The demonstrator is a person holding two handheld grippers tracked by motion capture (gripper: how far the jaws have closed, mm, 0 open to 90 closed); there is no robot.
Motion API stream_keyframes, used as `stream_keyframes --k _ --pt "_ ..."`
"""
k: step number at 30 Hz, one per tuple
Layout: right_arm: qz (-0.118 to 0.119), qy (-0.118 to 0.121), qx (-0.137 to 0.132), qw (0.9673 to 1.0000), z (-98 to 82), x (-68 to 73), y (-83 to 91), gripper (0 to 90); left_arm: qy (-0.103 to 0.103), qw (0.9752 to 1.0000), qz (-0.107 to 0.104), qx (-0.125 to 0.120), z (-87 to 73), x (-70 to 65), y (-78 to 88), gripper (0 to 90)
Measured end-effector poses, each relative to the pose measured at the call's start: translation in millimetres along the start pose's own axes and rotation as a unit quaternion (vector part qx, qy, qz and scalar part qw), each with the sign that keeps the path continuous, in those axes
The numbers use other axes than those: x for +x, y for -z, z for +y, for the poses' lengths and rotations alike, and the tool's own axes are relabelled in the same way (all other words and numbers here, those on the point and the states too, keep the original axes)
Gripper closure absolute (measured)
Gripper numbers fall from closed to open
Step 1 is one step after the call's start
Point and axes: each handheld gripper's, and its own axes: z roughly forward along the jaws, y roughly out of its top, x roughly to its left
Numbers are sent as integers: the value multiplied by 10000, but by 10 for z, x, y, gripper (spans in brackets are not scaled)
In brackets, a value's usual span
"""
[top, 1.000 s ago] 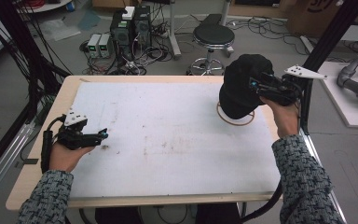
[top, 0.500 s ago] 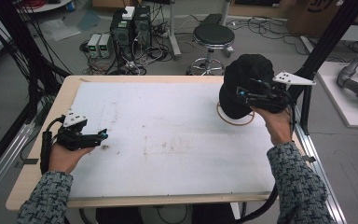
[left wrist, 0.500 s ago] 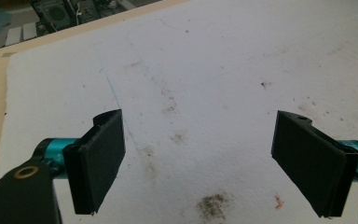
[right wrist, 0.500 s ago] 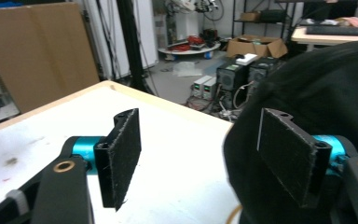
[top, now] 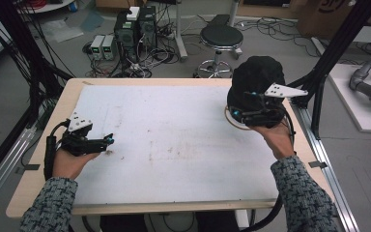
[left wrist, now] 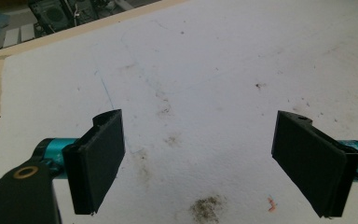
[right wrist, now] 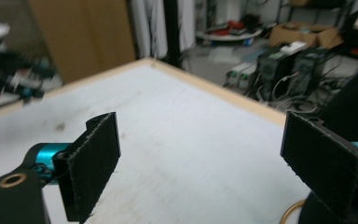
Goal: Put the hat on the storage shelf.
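Now the left gripper (left wrist: 200, 163) is held low over the stained white table sheet (top: 174, 145), jaws spread wide on nothing. Across the table, the right gripper (right wrist: 200, 163) is likewise gaping beside a rounded black fabric object (top: 256, 79); a tan ring (right wrist: 292, 211) beneath it is mostly hidden, and what the object is cannot be told.

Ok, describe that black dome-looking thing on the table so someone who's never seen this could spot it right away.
Start at the white sheet covering the wooden table, then go to its far right corner, beside the right gripper. The black rounded object stands there on a thin tan ring. It is the one tall, dark thing on the table.
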Motion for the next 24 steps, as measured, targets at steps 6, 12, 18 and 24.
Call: stream_keyframes --k 6,12,18,24 --pt "249 -6 313 9992 -130 78 -107 117 -21 10000 10 -5 -5 1 25 170" --pt "336 -43 476 9983 -209 106 -168 116 -8 10000 26 -18 -5 8 43 170" --pt "341 -91 474 9983 -213 94 -168 117 -4 10000 22 -54 17 2 40 170" --pt "343 -107 492 9981 -212 104 -164 117 -13 10000 11 -42 20 -10 30 170"
